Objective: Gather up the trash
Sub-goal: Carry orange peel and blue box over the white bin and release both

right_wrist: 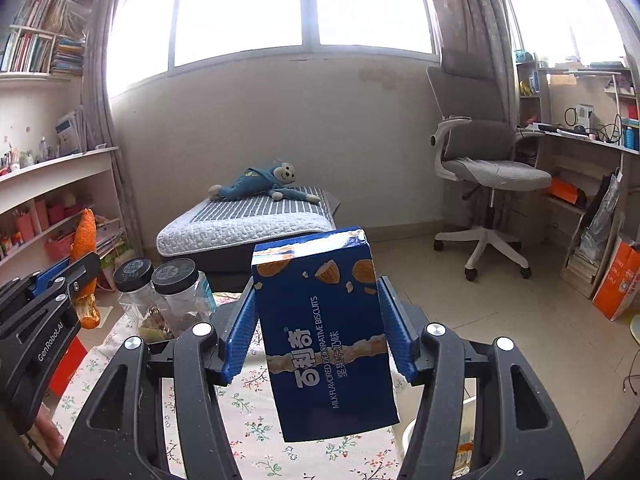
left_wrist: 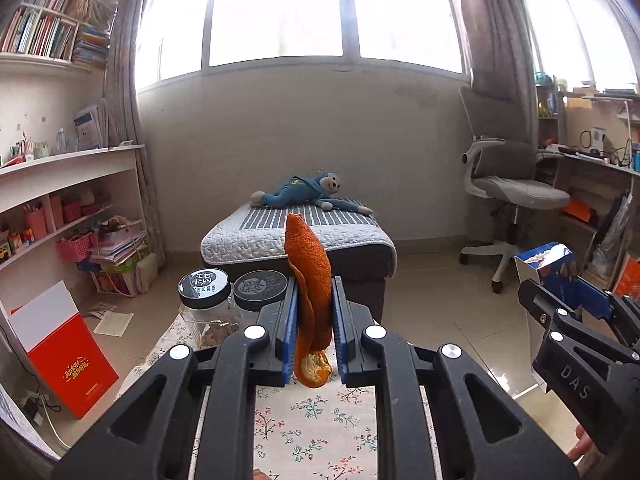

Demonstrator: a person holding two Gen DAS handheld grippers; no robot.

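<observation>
My left gripper [left_wrist: 314, 292] is shut on a long orange peel [left_wrist: 310, 280] that stands upright between the blue pads, above the floral tablecloth [left_wrist: 320, 420]. The peel also shows in the right wrist view [right_wrist: 85, 264], at the far left. My right gripper [right_wrist: 316, 292] is shut on a blue biscuit box [right_wrist: 326, 340] with a torn-open top, held tilted above the table. The box also shows at the right in the left wrist view [left_wrist: 560, 276].
Two clear jars with black lids [left_wrist: 205, 284] [left_wrist: 260, 290] stand at the table's far edge. Beyond are a low bed with a blue plush monkey [left_wrist: 312, 190], a white office chair [left_wrist: 508, 192], shelves at left, a red box [left_wrist: 68, 356] on the floor.
</observation>
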